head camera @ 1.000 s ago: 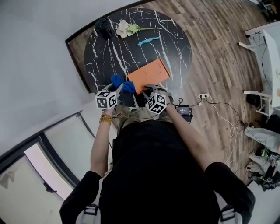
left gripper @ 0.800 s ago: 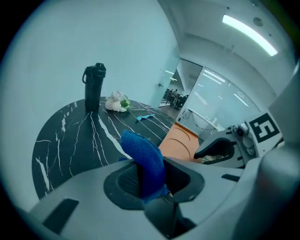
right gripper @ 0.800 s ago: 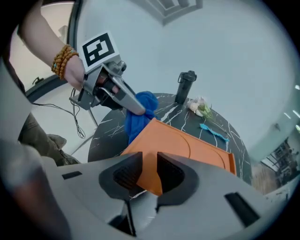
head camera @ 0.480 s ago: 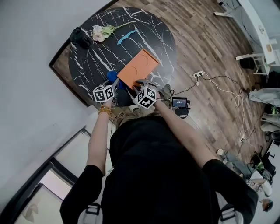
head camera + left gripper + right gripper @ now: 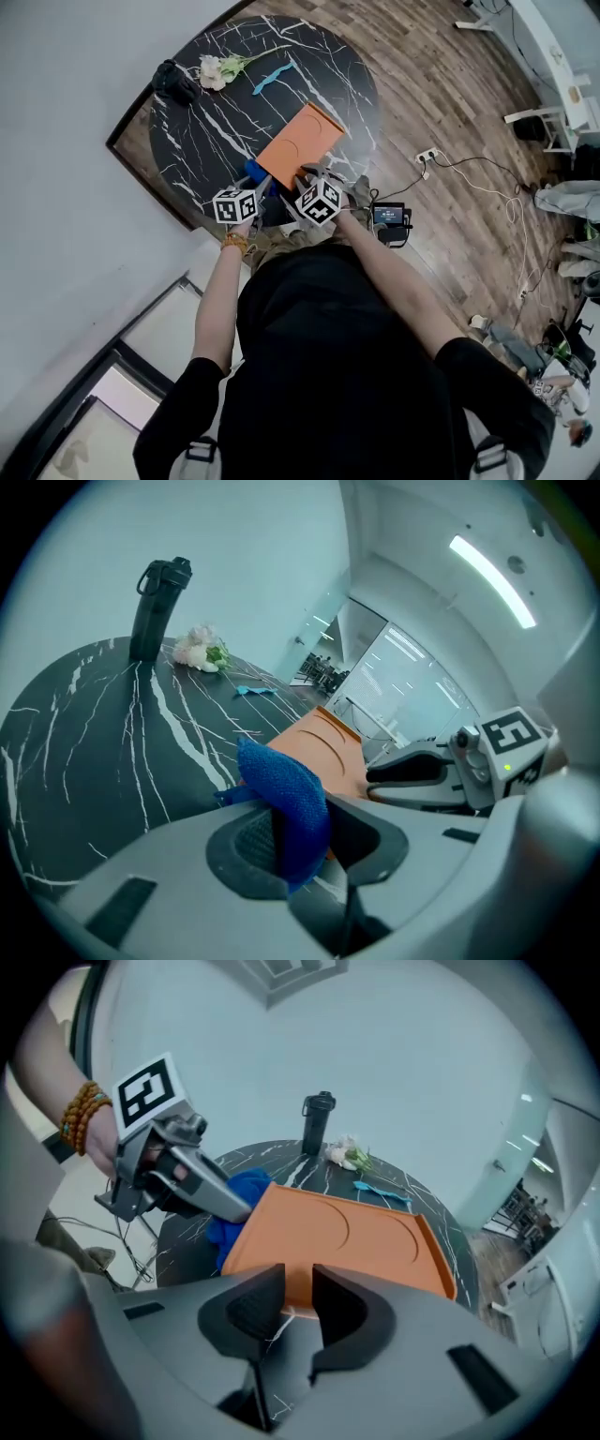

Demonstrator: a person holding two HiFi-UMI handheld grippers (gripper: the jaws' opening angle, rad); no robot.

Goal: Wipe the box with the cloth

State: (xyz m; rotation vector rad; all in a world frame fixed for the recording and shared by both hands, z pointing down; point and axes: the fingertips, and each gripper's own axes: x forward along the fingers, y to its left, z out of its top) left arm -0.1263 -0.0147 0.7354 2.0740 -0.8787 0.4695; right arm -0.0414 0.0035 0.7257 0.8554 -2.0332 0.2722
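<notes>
My left claw (image 5: 300, 838) is clamped on the blue cloth (image 5: 286, 789), which stands between its jaws at the lower centre of the left gripper view, just beside the orange box (image 5: 347, 1237). My right claw (image 5: 298, 1286) is closed almost fully, pinching the box's near edge. The box sits on the black marbled bench (image 5: 216, 122), at the upper centre of the head view.
</notes>
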